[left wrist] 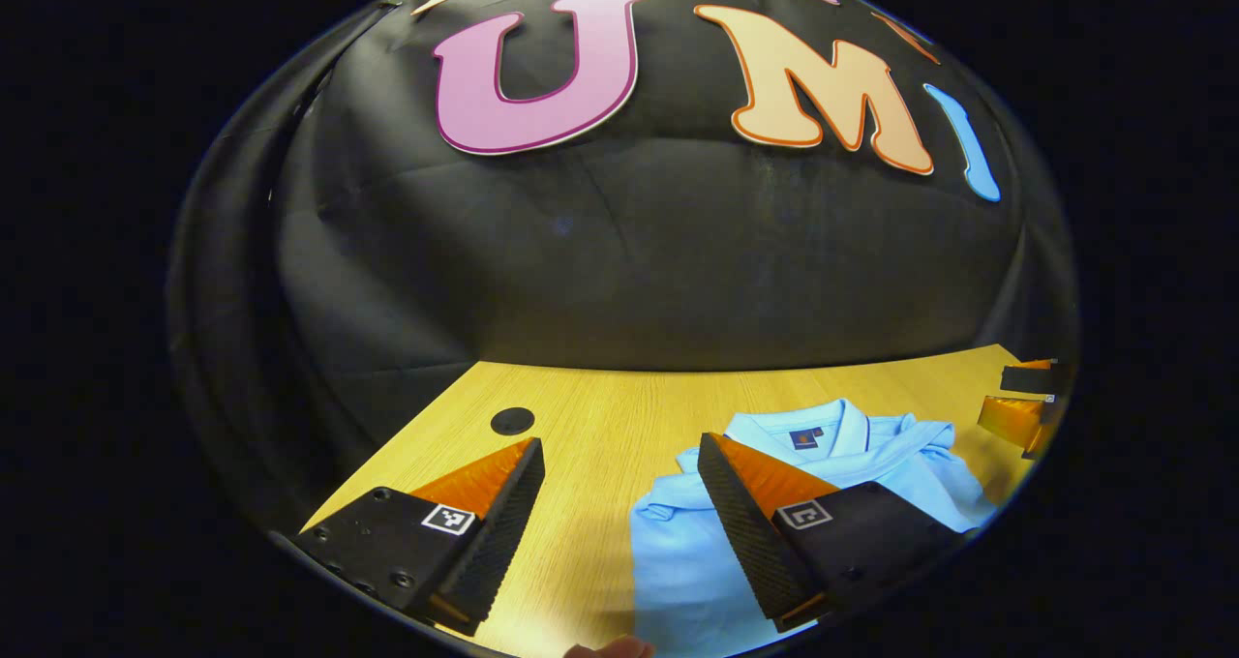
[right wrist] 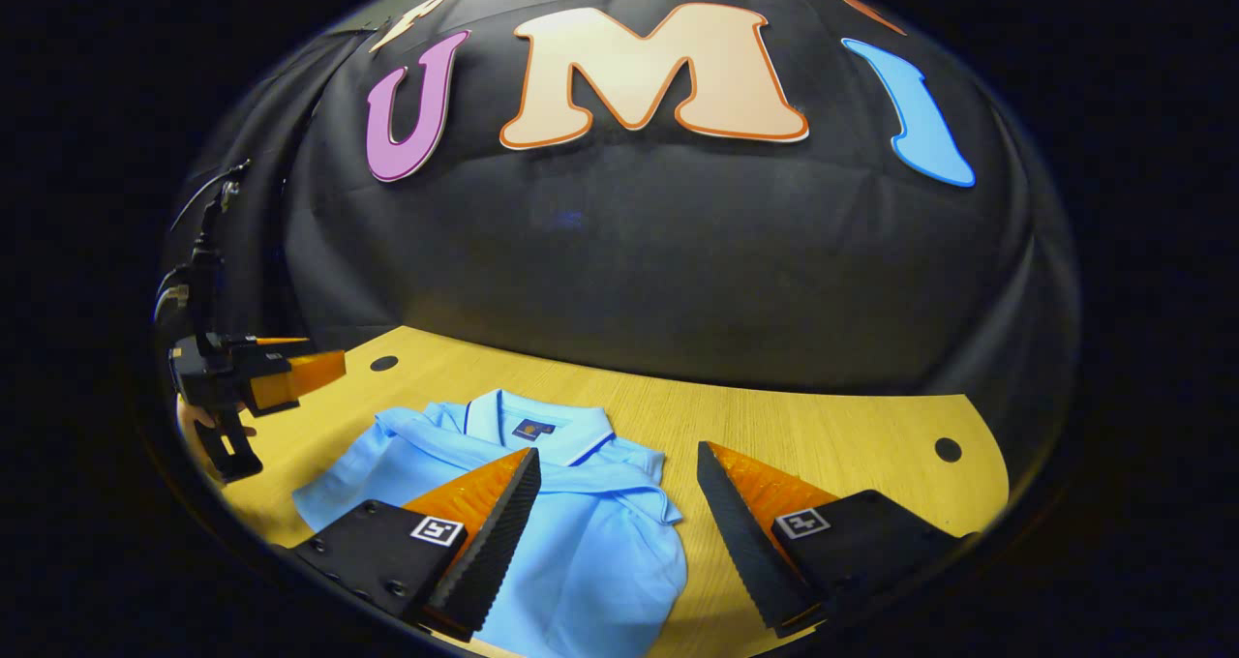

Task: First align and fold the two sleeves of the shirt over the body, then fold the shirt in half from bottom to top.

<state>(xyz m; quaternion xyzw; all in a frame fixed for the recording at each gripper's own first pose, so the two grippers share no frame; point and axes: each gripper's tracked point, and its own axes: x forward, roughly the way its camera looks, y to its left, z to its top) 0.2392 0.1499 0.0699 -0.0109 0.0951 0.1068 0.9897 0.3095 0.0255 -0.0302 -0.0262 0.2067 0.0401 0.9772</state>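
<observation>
Hovering above surface (left wrist: 600,416), left gripper (left wrist: 619,503) released, fingers spread wide, nothing between them. Right gripper (right wrist: 619,513) likewise released, raised over shirt (right wrist: 581,552). Shirt light blue, lying flat on wooden surface, collar toward back wall, sleeves folded over body; lower centre-left of right gripper view, lower right of left gripper view. Dark round hole (left wrist: 512,421) in surface, left of shirt.

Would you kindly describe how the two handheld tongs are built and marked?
Each of the tongs, left tongs and right tongs, has two wedge-shaped fingers tapering forward, with ribbed inner faces, on black bolted blocks. Each block carries a small square black-and-white marker. In the right gripper view, dark cables rise behind the left tongs' black body.
</observation>
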